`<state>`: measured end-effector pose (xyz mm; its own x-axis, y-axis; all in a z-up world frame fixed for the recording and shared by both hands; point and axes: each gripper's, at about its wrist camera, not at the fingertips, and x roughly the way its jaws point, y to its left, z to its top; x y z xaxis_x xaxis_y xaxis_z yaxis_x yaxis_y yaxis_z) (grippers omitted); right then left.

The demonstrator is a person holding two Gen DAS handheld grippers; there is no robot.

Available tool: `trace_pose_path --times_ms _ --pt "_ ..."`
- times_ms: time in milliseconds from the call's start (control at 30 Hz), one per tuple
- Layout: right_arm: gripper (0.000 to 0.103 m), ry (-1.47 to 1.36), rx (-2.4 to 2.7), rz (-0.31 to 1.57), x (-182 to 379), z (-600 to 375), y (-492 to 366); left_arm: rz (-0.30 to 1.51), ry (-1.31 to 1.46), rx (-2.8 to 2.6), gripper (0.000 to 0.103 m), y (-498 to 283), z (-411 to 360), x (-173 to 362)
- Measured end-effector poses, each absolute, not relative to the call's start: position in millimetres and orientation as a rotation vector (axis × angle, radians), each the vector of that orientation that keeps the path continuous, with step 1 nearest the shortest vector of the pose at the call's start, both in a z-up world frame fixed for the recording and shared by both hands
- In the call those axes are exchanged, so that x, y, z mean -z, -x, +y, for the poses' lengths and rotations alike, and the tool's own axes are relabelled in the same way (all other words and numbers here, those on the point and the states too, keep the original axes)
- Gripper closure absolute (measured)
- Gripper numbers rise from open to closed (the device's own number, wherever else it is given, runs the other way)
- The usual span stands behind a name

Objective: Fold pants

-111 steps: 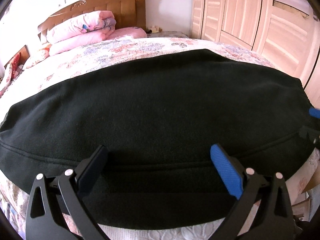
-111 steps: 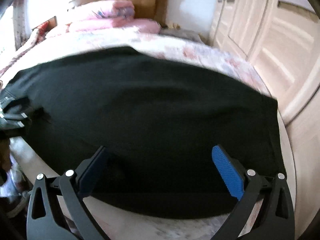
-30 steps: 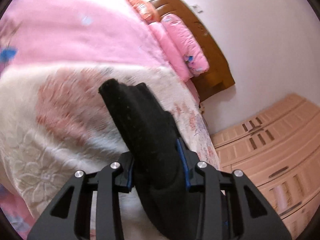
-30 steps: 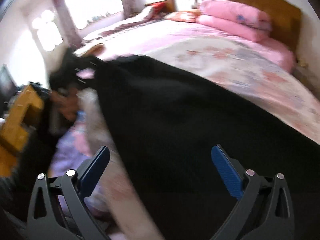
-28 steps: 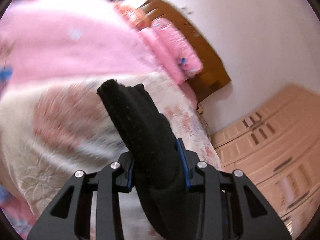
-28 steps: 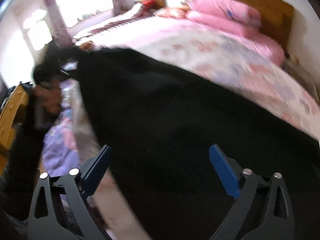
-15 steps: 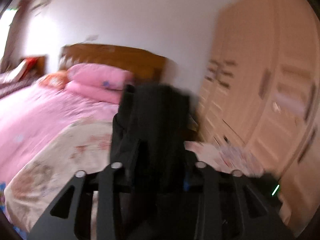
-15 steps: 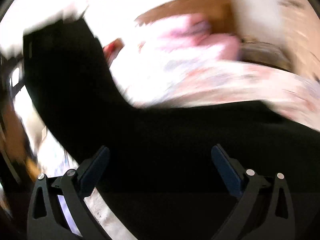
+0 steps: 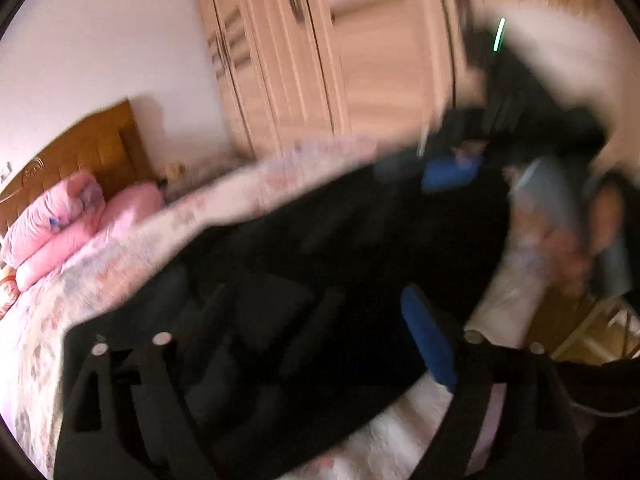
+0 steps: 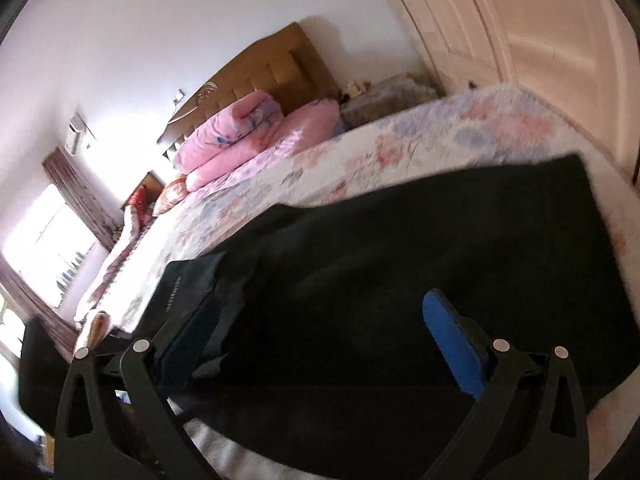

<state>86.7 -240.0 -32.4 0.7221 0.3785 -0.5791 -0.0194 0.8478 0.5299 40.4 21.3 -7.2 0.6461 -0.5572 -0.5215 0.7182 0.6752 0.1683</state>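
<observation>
Black pants [image 10: 420,280] on floral bed [image 10: 440,136]

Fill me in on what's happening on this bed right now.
A person with a two-finger gripper in each hand is folding black pants on a floral bedspread. The left gripper is opening its jaws over the dark fabric; that view is too blurred to tell whether cloth is between them. The right gripper hovers open above the pants, gripping nothing. The pants lie flat near the foot of the bed.

black pants [image 10: 400,264] | soft, fleecy fabric | folded over, near-left part doubled in a thicker layer | lying flat across near end of bed, right edge straight
</observation>
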Motion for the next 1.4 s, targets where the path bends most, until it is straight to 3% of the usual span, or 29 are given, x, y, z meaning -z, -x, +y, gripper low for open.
trace_pose_path --times_ms 100,200,300,600,667,733,767,867,1267,1400 --pt "0.004 -0.542 -0.298 0.773 42 -217 -89 0.378 -0.214 0.668 0.001 -42 88 -34" --pt "0.004 -0.57 -0.411 0.835 52 -185 -92 0.39 -0.055 0.399 0.001 -60 176 -40" --pt "0.004 -0.562 -0.485 0.933 63 -151 -97 0.519 0.055 0.193 0.001 -74 244 -13" --pt "0.006 -0.633 -0.596 1.024 75 -87 -119 0.62 -0.005 0.197 0.001 -67 263 40" --pt "0.019 -0.656 -0.555 0.984 72 -88 -129 0.625 -0.051 0.226 0.001 -55 253 47" --pt "0.055 -0.707 -0.521 0.999 78 -89 -145 0.636 -0.088 0.232 0.001 -55 246 54" --pt "0.064 -0.708 -0.508 1.016 82 -88 -148 0.638 -0.1 0.231 0.001 -55 245 58" --pt "0.082 -0.682 -0.501 0.974 85 -86 -143 0.659 -0.138 0.224 0.001 -56 240 66" --pt "0.084 -0.57 -0.565 0.766 14 -81 -138 0.706 -0.2 0.146 0.001 -79 234 69" --pt "0.084 -0.54 -0.569 0.721 0 -90 -130 0.664 -0.092 0.081 0.001 -92 252 54"
